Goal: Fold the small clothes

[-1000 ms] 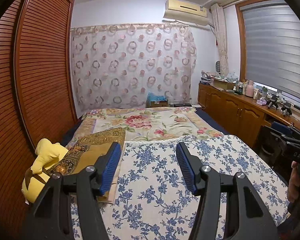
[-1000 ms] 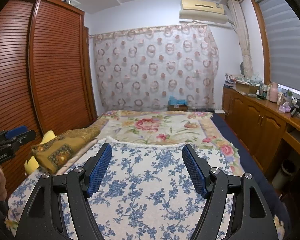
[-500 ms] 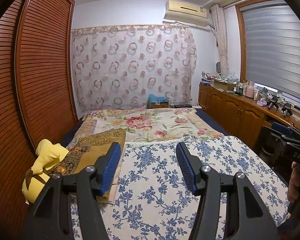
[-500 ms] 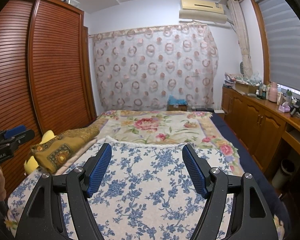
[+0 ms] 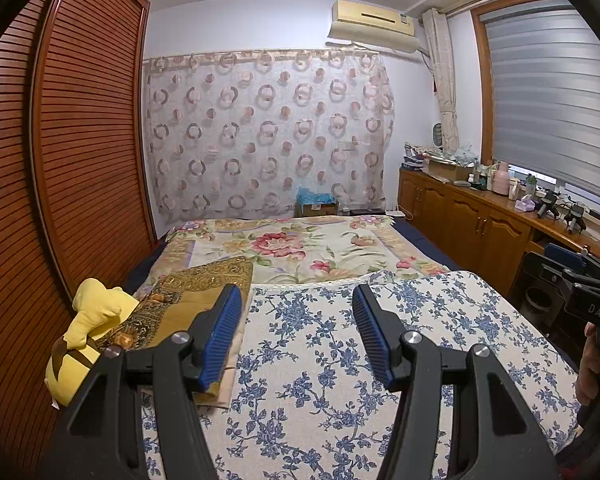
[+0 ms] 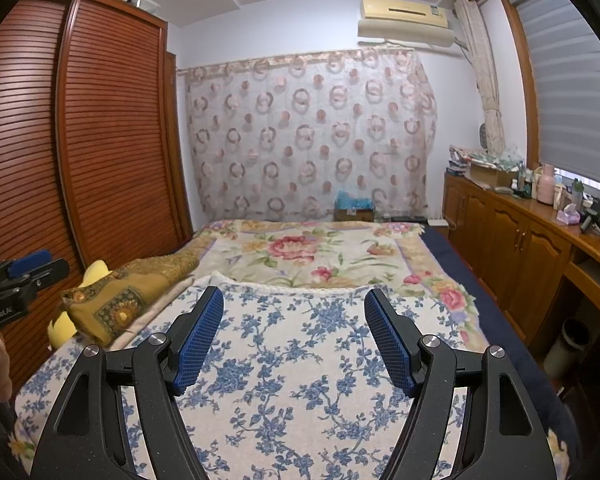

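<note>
A bedroom seen from two hand-held grippers, both raised over the near end of a bed. At far left stands a brown louvred wardrobe (image 5: 80, 152). Against it, at the bed's left edge, lies a yellow plush toy (image 5: 88, 332), and touching it a gold patterned cushion (image 5: 188, 300). The left gripper (image 5: 296, 332) hovers with its blue-padded fingers (image 5: 220, 332) apart and nothing between them. Below it spreads a white cloth with blue flowers (image 5: 320, 360), flat on the near half of the bed. No small clothes can be made out; only this cloth lies under the grippers. Beyond it lies a cream blanket with red roses (image 5: 292, 244). On the far wall hangs a curtain with ring patterns (image 5: 260, 132), an air conditioner (image 5: 372, 24) above it. The right gripper (image 6: 294, 336) also hovers over the blue-flowered cloth, fingers (image 6: 392, 340) wide apart and empty. At right, a wooden cabinet (image 6: 512, 248) runs under a window with a grey blind (image 6: 572, 92), its top crowded with small items. A hand (image 5: 596, 364) grips the right gripper's handle at the edge.
</note>
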The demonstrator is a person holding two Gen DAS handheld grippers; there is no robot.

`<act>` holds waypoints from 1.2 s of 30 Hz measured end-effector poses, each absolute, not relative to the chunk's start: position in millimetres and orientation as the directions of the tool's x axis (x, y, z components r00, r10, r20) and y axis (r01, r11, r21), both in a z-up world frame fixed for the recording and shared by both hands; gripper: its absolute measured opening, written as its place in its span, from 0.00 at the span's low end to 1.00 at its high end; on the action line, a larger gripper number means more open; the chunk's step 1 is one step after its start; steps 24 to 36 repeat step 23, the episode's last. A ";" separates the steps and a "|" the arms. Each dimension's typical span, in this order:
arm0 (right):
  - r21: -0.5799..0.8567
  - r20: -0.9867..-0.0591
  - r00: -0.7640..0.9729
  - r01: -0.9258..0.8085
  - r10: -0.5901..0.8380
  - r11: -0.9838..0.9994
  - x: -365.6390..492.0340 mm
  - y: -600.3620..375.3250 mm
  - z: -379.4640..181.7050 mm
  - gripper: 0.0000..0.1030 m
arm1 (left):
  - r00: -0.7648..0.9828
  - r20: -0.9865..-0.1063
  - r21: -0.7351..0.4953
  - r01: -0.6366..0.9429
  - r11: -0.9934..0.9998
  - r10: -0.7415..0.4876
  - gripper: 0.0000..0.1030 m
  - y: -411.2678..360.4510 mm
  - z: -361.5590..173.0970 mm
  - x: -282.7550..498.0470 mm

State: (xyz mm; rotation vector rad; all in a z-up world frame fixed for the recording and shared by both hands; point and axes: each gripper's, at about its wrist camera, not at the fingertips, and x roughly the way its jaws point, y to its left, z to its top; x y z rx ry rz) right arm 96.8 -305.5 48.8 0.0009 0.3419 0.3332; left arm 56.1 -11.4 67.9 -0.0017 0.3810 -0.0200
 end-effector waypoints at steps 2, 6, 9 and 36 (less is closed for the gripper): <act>0.056 -0.329 0.888 -0.321 0.321 0.945 97.0 -305.6 48.6 0.73 | 0.928 -0.371 -0.004 0.018 1.000 -0.018 0.56 -11.6 67.8 56.0; 0.057 -0.330 0.888 -0.320 0.320 0.946 96.9 -305.4 48.7 0.73 | 0.928 -0.371 -0.005 0.019 1.000 -0.019 0.56 -11.7 67.5 55.9; 0.057 -0.330 0.888 -0.321 0.321 0.945 96.8 -305.4 48.7 0.73 | 0.928 -0.372 -0.005 0.019 1.000 -0.019 0.56 -11.6 67.3 55.9; 0.060 -0.327 0.890 -0.315 0.317 0.947 97.2 -307.2 47.5 0.73 | 0.929 -0.370 -0.004 0.019 1.000 -0.019 0.56 -11.8 66.9 55.8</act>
